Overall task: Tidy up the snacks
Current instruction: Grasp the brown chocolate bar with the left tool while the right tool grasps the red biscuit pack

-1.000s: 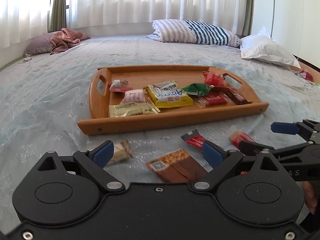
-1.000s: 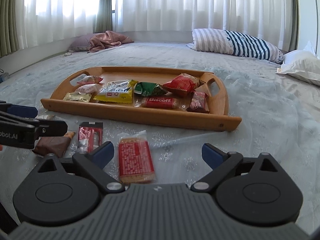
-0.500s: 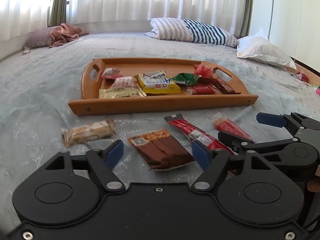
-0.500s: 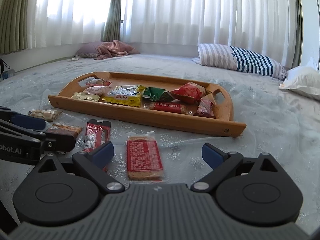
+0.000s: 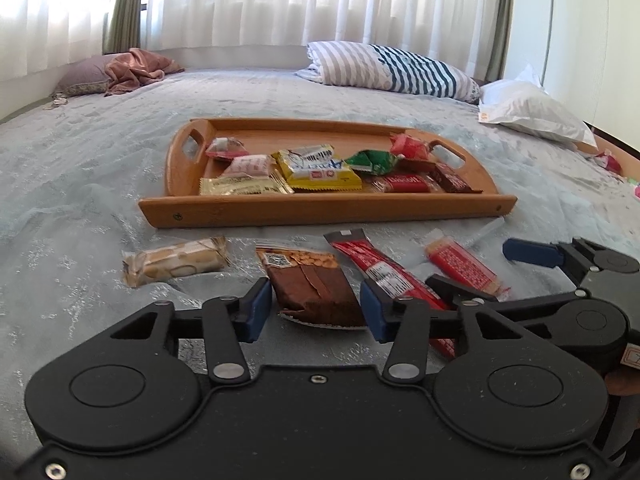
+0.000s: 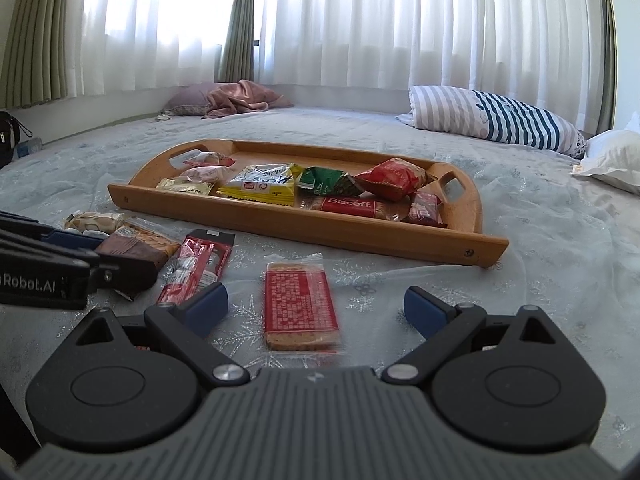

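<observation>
A wooden tray (image 5: 320,210) (image 6: 280,224) on the bed holds several wrapped snacks. In front of it lie a beige nut bar (image 5: 176,262), a brown chocolate bar (image 5: 316,288) (image 6: 132,250), a long red packet (image 5: 384,272) (image 6: 196,266) and a red-labelled biscuit packet (image 5: 462,266) (image 6: 300,304). My left gripper (image 5: 316,314) is open, its jaws either side of the near end of the brown bar, not closed on it. My right gripper (image 6: 316,312) is open with the biscuit packet between its jaws.
A striped pillow (image 5: 392,66) and a white pillow (image 5: 532,110) lie at the back right. A pink blanket on a cushion (image 5: 128,70) lies at the back left. Curtains hang behind the bed. A dark bag (image 6: 8,136) sits at the far left.
My left gripper has moved forward and narrowed around the brown bar. My right gripper has come down and closer to the biscuit packet. Both views have tilted lower towards the bed.
</observation>
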Motion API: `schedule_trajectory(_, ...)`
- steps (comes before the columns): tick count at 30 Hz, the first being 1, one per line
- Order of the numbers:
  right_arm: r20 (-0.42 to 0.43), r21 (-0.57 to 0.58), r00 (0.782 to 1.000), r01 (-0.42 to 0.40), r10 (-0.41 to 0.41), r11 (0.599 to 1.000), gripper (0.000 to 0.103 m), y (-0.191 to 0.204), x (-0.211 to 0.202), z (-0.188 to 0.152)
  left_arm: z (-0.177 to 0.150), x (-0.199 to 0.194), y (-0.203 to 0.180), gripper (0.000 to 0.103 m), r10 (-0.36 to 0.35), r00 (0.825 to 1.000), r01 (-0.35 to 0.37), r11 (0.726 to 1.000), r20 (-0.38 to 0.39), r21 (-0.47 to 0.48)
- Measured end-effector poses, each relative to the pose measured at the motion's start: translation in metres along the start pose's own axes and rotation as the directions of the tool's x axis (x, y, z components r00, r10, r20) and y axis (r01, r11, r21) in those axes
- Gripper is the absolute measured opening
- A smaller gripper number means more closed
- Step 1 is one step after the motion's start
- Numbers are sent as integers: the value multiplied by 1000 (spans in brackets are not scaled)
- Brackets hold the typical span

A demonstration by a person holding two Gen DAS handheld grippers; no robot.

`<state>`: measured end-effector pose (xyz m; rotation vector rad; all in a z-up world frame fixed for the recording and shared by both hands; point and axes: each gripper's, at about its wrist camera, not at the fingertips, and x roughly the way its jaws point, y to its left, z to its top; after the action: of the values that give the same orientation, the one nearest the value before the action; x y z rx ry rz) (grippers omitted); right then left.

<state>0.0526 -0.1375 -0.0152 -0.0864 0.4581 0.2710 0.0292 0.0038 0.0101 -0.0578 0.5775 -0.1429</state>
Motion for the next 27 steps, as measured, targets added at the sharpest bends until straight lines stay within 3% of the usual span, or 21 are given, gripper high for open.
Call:
schedule_trajectory(6,15,12,1000,-12,12,1000,100,-2,-2,-1,3,-4,4,41,34,999,-35,999,25,7)
schedule_trajectory(10,22,31,1000,-15,15,999,92,-5,-3,-2,5,-7,2,42,63,997,-64,998,45,28)
schedule_trajectory(27,38,45,998,-45,43,998,67,-8,-6,-5,0,3,-6,46,63,997,-64,997,34,35)
